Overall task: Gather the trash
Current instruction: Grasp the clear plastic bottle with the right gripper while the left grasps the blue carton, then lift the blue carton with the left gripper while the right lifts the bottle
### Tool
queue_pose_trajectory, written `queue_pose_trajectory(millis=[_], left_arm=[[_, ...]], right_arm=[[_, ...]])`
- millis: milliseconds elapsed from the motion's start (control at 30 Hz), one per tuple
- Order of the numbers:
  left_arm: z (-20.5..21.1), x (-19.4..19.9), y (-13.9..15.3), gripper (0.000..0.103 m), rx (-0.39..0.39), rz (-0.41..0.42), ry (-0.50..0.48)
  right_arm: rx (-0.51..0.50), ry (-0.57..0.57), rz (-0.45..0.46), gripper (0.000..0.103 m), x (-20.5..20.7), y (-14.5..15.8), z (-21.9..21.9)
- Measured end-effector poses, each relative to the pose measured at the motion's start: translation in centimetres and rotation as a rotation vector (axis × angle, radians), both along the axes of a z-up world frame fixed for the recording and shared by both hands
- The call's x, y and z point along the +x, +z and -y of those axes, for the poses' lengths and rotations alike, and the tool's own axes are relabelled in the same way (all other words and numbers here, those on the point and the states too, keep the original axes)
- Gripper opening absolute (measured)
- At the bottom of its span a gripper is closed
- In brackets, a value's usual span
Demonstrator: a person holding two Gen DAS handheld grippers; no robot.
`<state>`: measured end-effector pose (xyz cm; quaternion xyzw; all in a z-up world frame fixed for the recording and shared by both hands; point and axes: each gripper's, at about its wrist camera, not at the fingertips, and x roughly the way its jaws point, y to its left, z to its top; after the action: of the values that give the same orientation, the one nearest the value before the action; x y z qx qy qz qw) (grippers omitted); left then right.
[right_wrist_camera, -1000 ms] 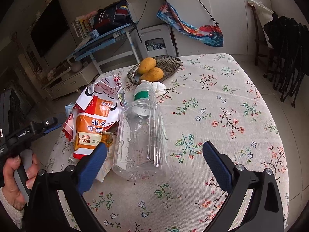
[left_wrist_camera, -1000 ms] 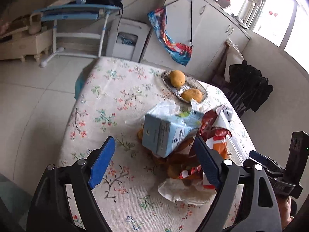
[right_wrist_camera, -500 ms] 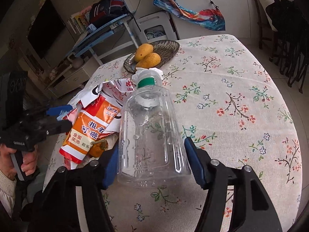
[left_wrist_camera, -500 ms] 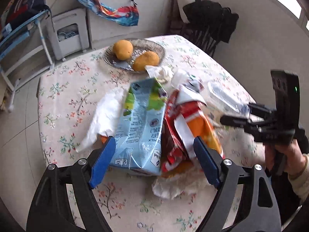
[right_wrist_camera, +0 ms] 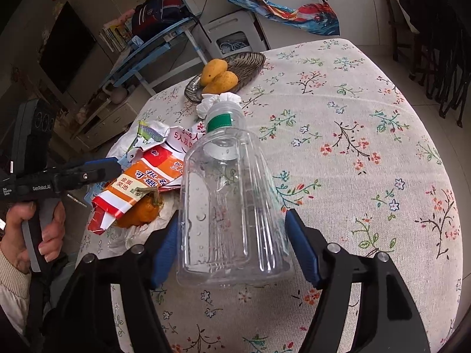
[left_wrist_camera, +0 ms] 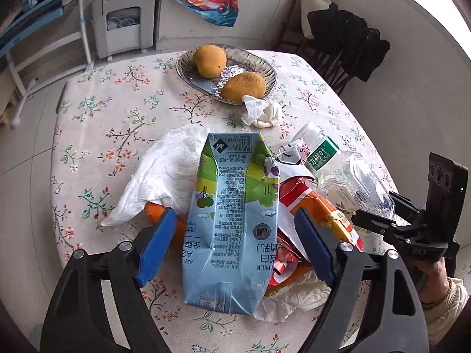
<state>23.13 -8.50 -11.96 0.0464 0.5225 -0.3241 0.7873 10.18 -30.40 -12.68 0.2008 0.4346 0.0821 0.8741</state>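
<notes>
A light-blue milk carton (left_wrist_camera: 232,223) lies flat on the floral table, between the open fingers of my left gripper (left_wrist_camera: 234,247), which do not touch it. White tissue (left_wrist_camera: 164,173) lies to its left and an orange-red snack wrapper (left_wrist_camera: 318,214) to its right. My right gripper (right_wrist_camera: 232,247) is shut on the base of a clear plastic bottle (right_wrist_camera: 232,200) with a green label; the bottle (left_wrist_camera: 347,173) also shows in the left wrist view. A crumpled tissue (left_wrist_camera: 260,113) sits by the fruit plate. An orange peel (right_wrist_camera: 138,214) lies under the wrapper.
A metal plate (left_wrist_camera: 188,73) with two mangoes (left_wrist_camera: 210,60) stands at the table's far side. A chair with dark clothes (left_wrist_camera: 350,44) stands at the right. A white stool (left_wrist_camera: 123,26) and a blue rack are beyond the table.
My left gripper has moved closer over the milk carton, which now lies between its fingers. My right gripper stays shut on the bottle, which has barely shifted.
</notes>
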Motion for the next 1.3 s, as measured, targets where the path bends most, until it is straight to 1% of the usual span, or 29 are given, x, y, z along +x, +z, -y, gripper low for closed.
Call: queue_pose_trajectory(millis=[67, 133, 200, 300, 400, 500, 633, 667, 733, 767, 867, 933, 1033, 1167, 1300], left_arm=[[0.2, -0.2, -0.4, 0.063, -0.002, -0.002, 0.013], [-0.1, -0.4, -0.6, 0.056, -0.040, -0.020, 0.020], [-0.7, -0.7, -0.5, 0.056, -0.077, -0.026, 0.038], [-1.8, -1.5, 0.1, 0.056, -0.100, -0.003, 0.069], [-3.4, -2.3, 1.4, 0.054, -0.153, 0.010, 0.108], [-5.3, -3.6, 3.0, 0.054, -0.207, 0.034, 0.140], [-7.6, -6.0, 4.6, 0.054, -0.289, 0.046, 0.177], [-8.1, -6.7, 4.9, 0.054, -0.304, 0.052, 0.189], [-9.2, -8.4, 5.5, 0.054, -0.337, 0.068, 0.213], [-9.7, -9.4, 5.8, 0.054, -0.349, 0.081, 0.225], [-10.8, -11.8, 6.1, 0.054, -0.376, 0.099, 0.261], [-11.3, -13.5, 6.2, 0.054, -0.395, 0.106, 0.277], [-12.1, -15.7, 6.5, 0.054, -0.430, 0.108, 0.295], [-13.1, -18.5, 7.6, 0.054, -0.458, 0.129, 0.310], [-13.9, -21.1, 9.2, 0.054, -0.467, 0.175, 0.316]], right_arm=[[0.019, -0.007, 0.002, 0.069, 0.1, -0.2, 0.2], [0.031, -0.013, 0.008, 0.069, 0.3, -0.2, 0.3], [0.036, -0.010, 0.010, 0.067, 0.3, -0.2, 0.3], [0.041, -0.007, 0.014, 0.067, 0.2, -0.2, 0.2], [0.075, -0.024, 0.023, 0.066, -0.1, -0.2, 0.7], [0.139, -0.058, 0.033, 0.066, -0.6, -0.1, 1.7], [0.241, -0.095, 0.043, 0.065, -1.5, 0.1, 2.9], [0.264, -0.099, 0.049, 0.062, -1.8, 0.2, 3.1], [0.308, -0.101, 0.065, 0.061, -2.5, 0.8, 3.3], [0.313, -0.099, 0.076, 0.061, -2.8, 1.2, 3.3], [0.267, -0.099, 0.096, 0.061, -3.5, 2.2, 2.9], [0.285, -0.105, 0.105, 0.061, -4.2, 2.4, 2.9], [0.305, -0.111, 0.143, 0.061, -6.0, 3.0, 3.0], [0.338, -0.106, 0.189, 0.061, -8.5, 4.4, 2.9], [0.360, -0.069, 0.224, 0.061, -11.4, 6.1, 2.0]])
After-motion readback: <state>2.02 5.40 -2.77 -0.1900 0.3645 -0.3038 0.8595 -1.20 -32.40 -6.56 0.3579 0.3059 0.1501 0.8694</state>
